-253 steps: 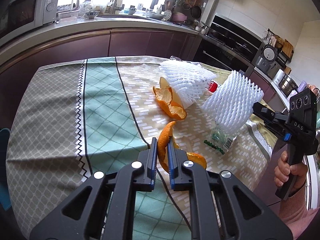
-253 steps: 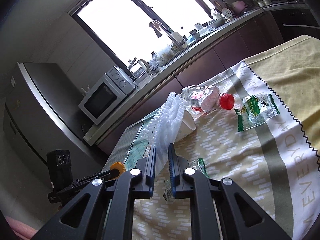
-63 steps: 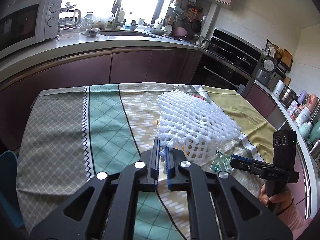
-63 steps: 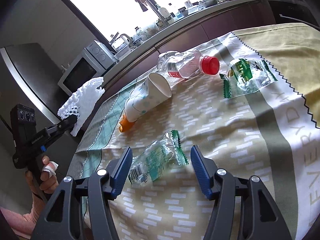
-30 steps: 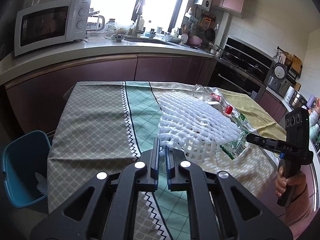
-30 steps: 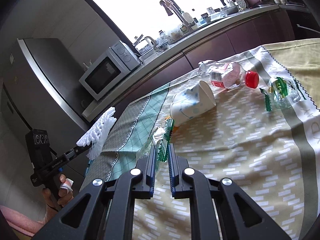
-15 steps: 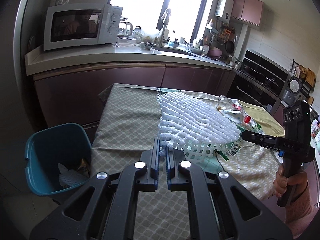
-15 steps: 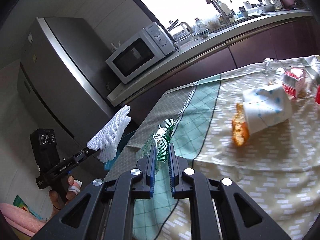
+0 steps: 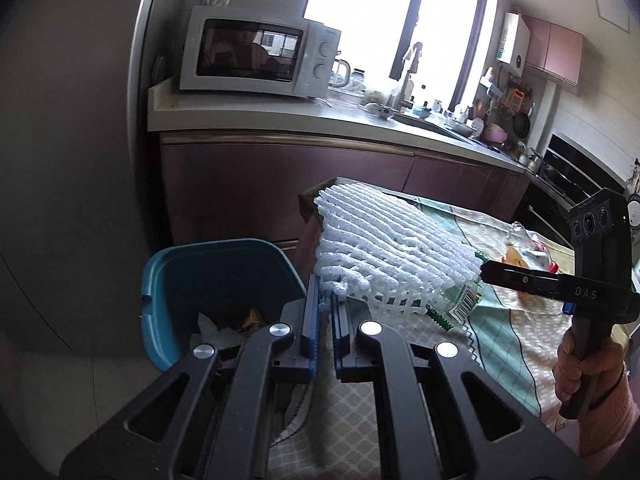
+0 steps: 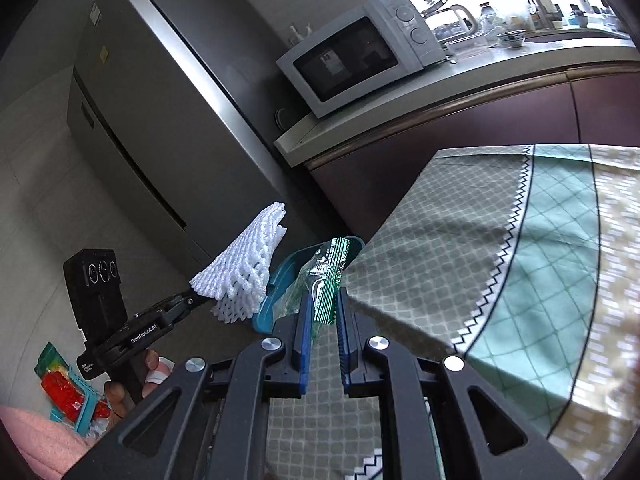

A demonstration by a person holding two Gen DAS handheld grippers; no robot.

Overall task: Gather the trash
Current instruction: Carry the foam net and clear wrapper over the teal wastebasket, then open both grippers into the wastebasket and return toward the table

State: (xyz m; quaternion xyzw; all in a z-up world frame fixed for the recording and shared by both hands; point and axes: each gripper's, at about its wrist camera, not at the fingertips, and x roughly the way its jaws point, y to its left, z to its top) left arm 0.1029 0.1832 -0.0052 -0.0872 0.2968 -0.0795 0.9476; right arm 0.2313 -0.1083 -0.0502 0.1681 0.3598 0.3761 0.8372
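At lower left of the left wrist view sits the blue bin [image 9: 224, 280]; the left tool [image 9: 326, 312] pinches the white foam net [image 9: 384, 248] at centre. Right tool [image 10: 322, 312] grips the green wrapper [image 10: 324, 276]. Carrying step: next, probably position both over the bin and release.

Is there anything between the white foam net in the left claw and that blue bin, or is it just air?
Just air. In the left wrist view the foam net hangs from the shut left claw, beside and above the blue bin, nothing between them.
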